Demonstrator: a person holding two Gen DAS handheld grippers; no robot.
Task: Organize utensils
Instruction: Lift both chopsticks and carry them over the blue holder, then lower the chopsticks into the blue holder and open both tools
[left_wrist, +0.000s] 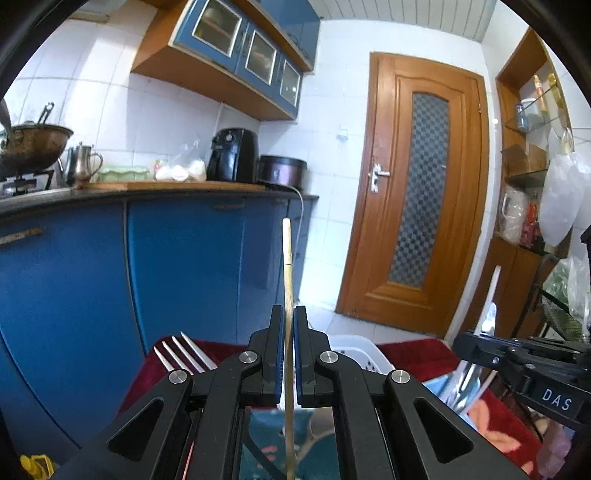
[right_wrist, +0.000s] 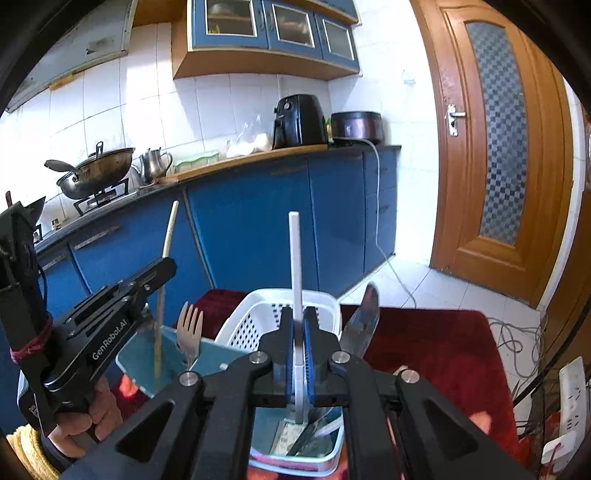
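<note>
Left hand-held gripper (left_wrist: 289, 321), bottom centre of the left wrist view, clenched on a thin wooden chopstick (left_wrist: 287, 266) that stands nearly upright, tip reaching mid-frame against the blue cabinet doors (left_wrist: 184, 266). Same chopstick seen in the right wrist view at left, running up past the left tool's black body.

Right hand-held gripper (right_wrist: 298, 325), bottom centre of its view, clamped on a white chopstick (right_wrist: 295, 258), upright, lower end dipping into a teal tray (right_wrist: 207, 354) below the jaws.

White perforated basket (right_wrist: 255, 306) sits just behind the tray on a red cloth (right_wrist: 424, 339). A fork (right_wrist: 190, 332) stands tines-up at centre-left, leaning in the tray; a knife (right_wrist: 364, 317) blade sticks up just right of the gripper. More metal utensils lie in the tray at the bottom, blurred.

Wooden door (right_wrist: 495, 147) on the right.
</note>
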